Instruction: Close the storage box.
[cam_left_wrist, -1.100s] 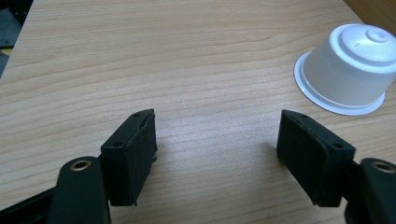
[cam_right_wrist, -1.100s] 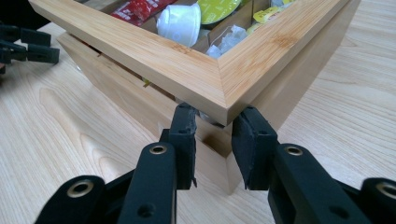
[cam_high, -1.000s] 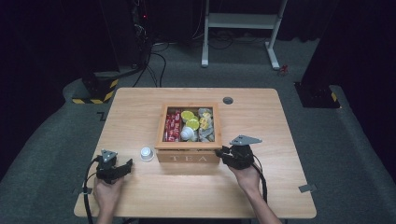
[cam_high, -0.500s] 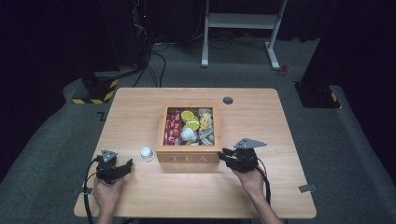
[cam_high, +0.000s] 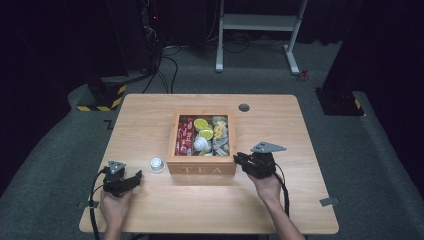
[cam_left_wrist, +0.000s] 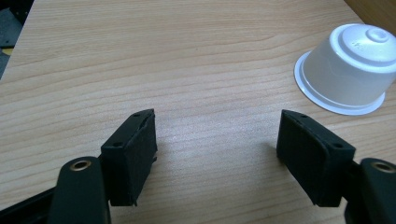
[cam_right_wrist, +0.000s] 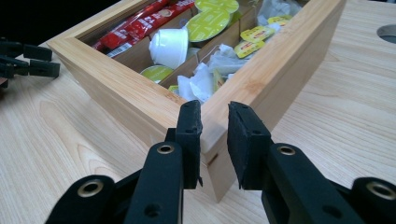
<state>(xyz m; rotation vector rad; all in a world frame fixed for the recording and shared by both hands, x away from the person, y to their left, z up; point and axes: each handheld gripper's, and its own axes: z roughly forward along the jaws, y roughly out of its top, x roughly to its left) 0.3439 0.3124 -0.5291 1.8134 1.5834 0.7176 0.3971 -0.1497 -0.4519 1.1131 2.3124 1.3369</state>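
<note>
A wooden tea box (cam_high: 202, 169) stands mid-table, filled with red sachets, green-lidded pods and a white capsule (cam_high: 201, 144). My right gripper (cam_high: 240, 159) is at its front right corner. In the right gripper view its jaws (cam_right_wrist: 215, 135) have just been closing, and they now pinch that corner of the box (cam_right_wrist: 116, 79) between the pads. My left gripper (cam_high: 134, 178) rests on the table at the front left, open and empty (cam_left_wrist: 217, 140). A second white capsule (cam_high: 157, 164) stands upside down just left of the box, ahead and right of the left jaws (cam_left_wrist: 348, 67).
A round cable hole (cam_high: 244, 107) sits behind the box. The table's front edge (cam_high: 210, 231) is close behind both hands. Bare wood stretches left of the box. Beyond the table are a white stand (cam_high: 260, 22) and dark floor.
The right gripper has shifted slightly at the box's front right corner. The left gripper and the capsule beside the box have kept still.
</note>
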